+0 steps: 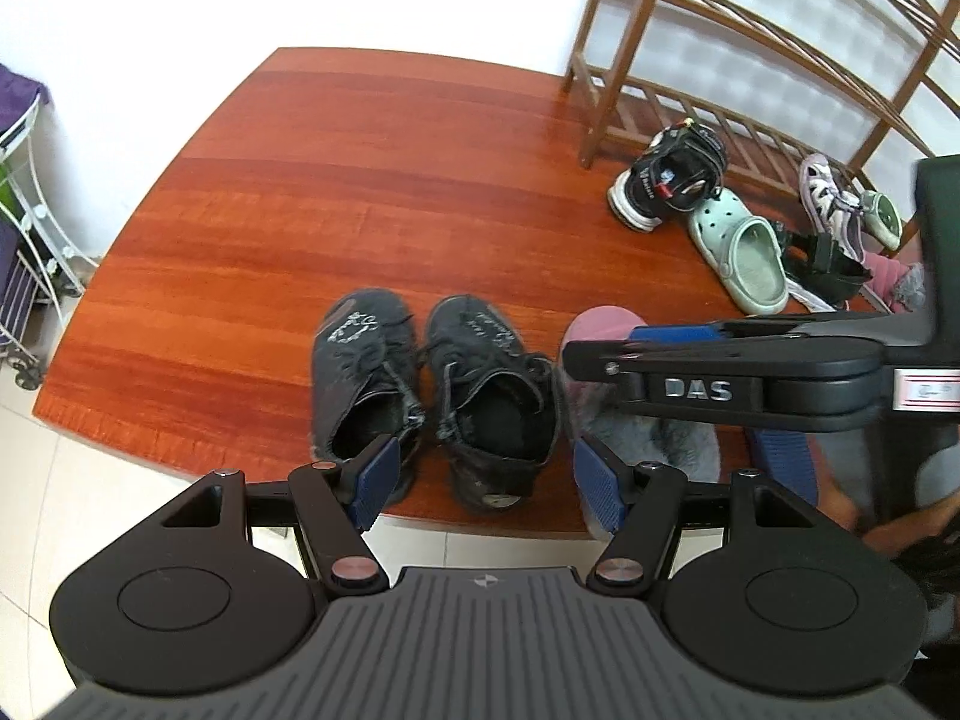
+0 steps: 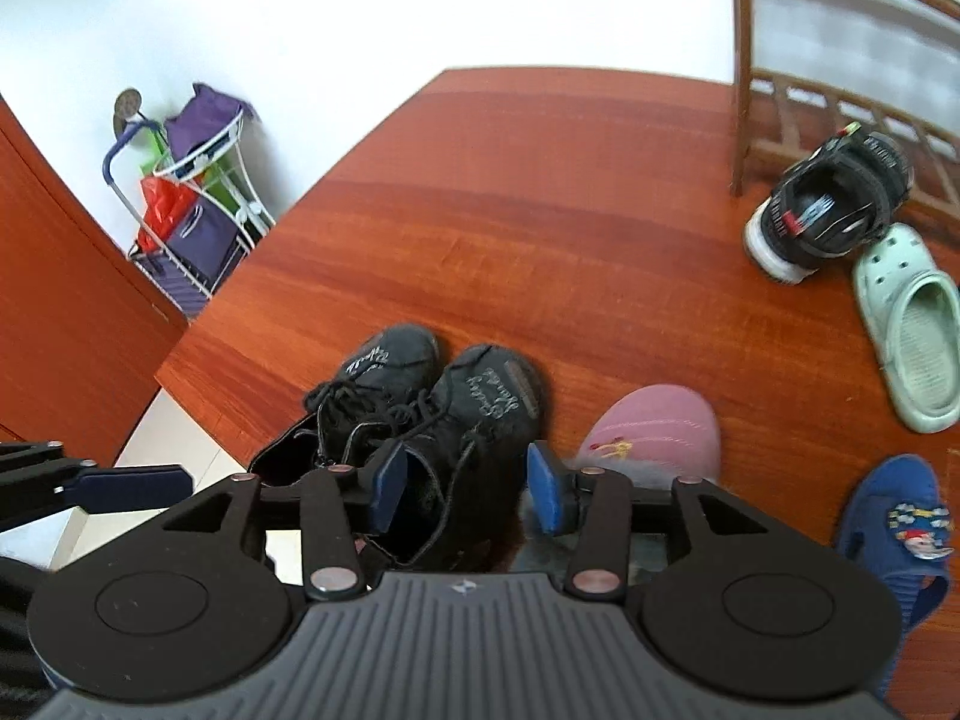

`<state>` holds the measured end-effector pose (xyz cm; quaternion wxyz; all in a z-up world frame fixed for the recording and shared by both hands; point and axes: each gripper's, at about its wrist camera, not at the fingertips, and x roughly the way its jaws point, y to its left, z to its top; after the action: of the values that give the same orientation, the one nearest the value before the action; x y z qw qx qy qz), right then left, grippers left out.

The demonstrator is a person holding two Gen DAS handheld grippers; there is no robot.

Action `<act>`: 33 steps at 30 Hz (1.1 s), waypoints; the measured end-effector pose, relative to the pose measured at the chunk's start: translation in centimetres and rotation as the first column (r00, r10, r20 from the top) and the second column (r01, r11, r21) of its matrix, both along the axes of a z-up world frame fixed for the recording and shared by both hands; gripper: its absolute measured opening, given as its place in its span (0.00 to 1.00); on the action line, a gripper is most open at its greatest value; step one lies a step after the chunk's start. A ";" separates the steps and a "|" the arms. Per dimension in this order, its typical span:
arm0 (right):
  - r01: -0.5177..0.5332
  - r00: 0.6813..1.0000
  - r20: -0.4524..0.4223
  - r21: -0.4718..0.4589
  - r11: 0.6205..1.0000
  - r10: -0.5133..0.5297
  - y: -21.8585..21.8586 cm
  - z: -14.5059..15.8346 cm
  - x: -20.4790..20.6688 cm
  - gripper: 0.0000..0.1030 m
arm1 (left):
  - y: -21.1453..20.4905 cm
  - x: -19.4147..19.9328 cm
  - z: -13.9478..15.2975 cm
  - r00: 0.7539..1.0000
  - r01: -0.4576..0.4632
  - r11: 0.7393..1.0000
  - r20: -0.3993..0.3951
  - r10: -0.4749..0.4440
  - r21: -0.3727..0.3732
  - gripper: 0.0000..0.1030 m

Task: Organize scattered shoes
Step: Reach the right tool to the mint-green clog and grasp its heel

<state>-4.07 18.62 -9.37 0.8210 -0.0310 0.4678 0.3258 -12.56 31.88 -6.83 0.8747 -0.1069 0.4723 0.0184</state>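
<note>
On the red wood floor (image 1: 360,180) sit soft black shoes (image 2: 420,420); both the left gripper (image 1: 486,480) and right gripper (image 2: 468,480) gape empty. Grip a stiff heel collar (laces slip)

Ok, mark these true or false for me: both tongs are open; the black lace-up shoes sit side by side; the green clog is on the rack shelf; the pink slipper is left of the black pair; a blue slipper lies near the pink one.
1. Both the left tongs and right tongs are open: true.
2. The black lace-up shoes sit side by side: true.
3. The green clog is on the rack shelf: false, it lies on the floor.
4. The pink slipper is left of the black pair: false, right of it.
5. A blue slipper lies near the pink one: true.
</note>
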 end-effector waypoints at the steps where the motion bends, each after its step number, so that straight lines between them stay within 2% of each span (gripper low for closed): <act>1: 0.003 1.000 0.012 0.001 1.000 -0.003 -0.5 0.4 -0.1 0.51 | -0.2 0.2 0.0 1.000 0.005 1.000 0.000 -0.005 0.000 0.65; 12: 0.101 0.993 0.070 -0.031 0.994 -0.098 -6.0 1.7 1.8 0.60 | -3.1 3.0 -0.2 0.998 0.067 0.998 0.007 -0.067 -0.004 0.65; 18: 0.169 0.982 0.100 -0.057 0.984 -0.163 -9.6 1.6 3.8 0.66 | -5.3 4.4 -0.3 0.995 0.098 0.995 0.009 -0.098 -0.006 0.71; 23: 0.214 0.972 0.118 -0.087 0.973 -0.203 -12.9 1.4 6.4 0.67 | -7.1 5.9 -0.3 0.996 0.093 0.996 0.006 -0.093 -0.009 0.71; 33: 0.230 0.965 0.159 -0.152 0.961 -0.206 -17.1 0.3 11.1 0.67 | -10.2 8.7 -0.2 0.999 0.046 0.999 -0.001 -0.046 -0.005 0.71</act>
<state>7.07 1.56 -9.10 0.8775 -0.0720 0.4349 0.1890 -3.90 21.69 -6.99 0.8745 -0.0980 0.4750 -0.0028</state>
